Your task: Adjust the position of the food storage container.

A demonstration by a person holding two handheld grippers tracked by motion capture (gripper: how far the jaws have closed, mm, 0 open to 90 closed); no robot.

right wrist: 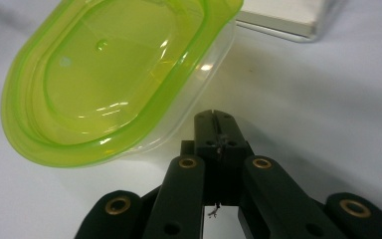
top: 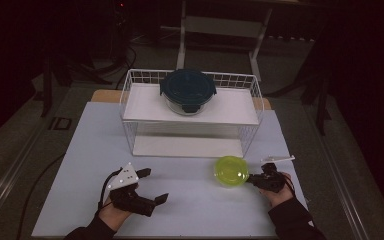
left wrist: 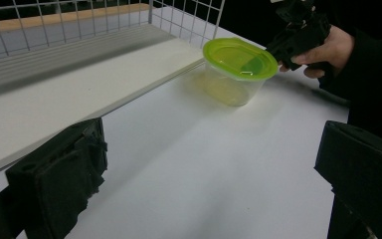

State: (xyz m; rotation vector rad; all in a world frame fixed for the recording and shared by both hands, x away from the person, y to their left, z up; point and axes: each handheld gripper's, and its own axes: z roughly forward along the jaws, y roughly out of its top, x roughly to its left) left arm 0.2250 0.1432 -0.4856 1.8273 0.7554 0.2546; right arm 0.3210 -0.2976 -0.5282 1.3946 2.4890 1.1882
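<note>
A clear plastic tub with a lime-green lid [top: 231,171] stands on the white table at front right; it also shows in the left gripper view [left wrist: 238,64] and, tilted and close up, in the right gripper view [right wrist: 114,74]. My right gripper [top: 251,178] [right wrist: 214,115] is shut with nothing between its jaws, its tip right beside the tub's wall under the lid rim; whether it touches I cannot tell. My left gripper [top: 154,185] [left wrist: 209,174] rests at front left, open wide, nothing in it, well apart from the tub.
A white wire rack [top: 130,95] with two white shelves stands at the back of the table [top: 80,165]. On its upper shelf sits a glass container with a dark blue clip lid [top: 188,90]. A white strip [top: 278,159] lies by my right hand.
</note>
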